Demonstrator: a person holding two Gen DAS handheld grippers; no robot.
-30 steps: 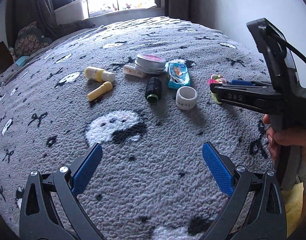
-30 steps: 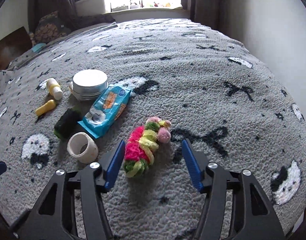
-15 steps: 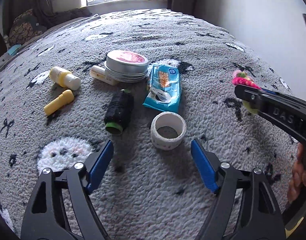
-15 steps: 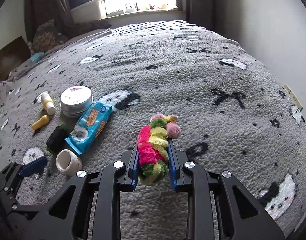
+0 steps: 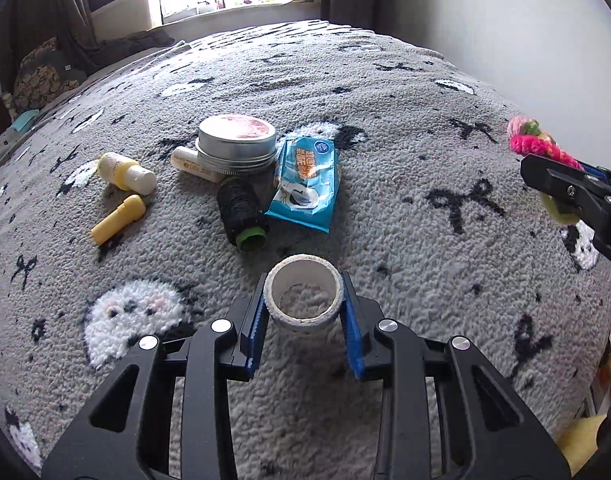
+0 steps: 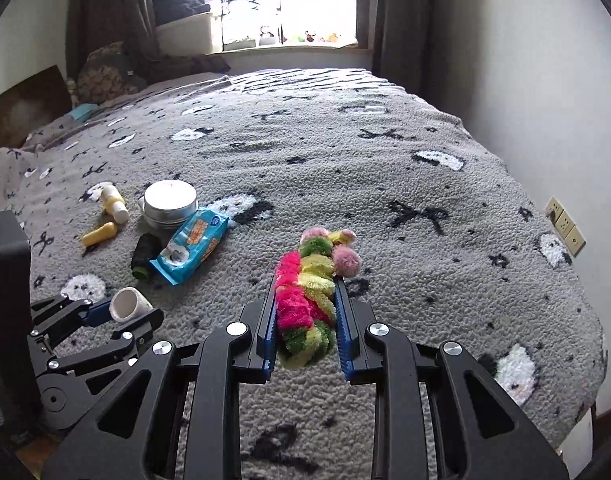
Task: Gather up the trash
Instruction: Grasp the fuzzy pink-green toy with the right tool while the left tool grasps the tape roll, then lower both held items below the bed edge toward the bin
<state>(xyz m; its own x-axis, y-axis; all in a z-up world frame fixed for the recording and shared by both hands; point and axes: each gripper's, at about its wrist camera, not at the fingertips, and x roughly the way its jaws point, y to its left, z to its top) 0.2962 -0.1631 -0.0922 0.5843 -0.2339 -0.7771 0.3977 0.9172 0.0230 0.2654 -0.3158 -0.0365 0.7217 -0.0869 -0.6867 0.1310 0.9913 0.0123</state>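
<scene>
My left gripper (image 5: 304, 308) is shut on a white tape roll (image 5: 303, 297), just above the grey blanket; the roll also shows in the right wrist view (image 6: 128, 304). My right gripper (image 6: 305, 312) is shut on a fluffy pink, green and yellow pom-pom toy (image 6: 305, 296) and holds it lifted above the bed; the toy shows at the right edge of the left wrist view (image 5: 539, 148). On the blanket lie a blue wipes pack (image 5: 305, 182), a black thread spool (image 5: 241, 214), a round metal tin (image 5: 236, 142), a lip balm tube (image 5: 193, 162), a yellow bottle (image 5: 125, 172) and a yellow cap (image 5: 117, 220).
The bed's grey blanket (image 6: 385, 184) with black bows and white faces fills both views. A white wall with sockets (image 6: 565, 224) runs along the right side. A window (image 6: 265, 0), curtains and pillows (image 6: 105, 72) lie at the far end.
My left gripper moved forward and closed on the white tape roll. My right gripper closed on the pom-pom toy and lifted it off the blanket.
</scene>
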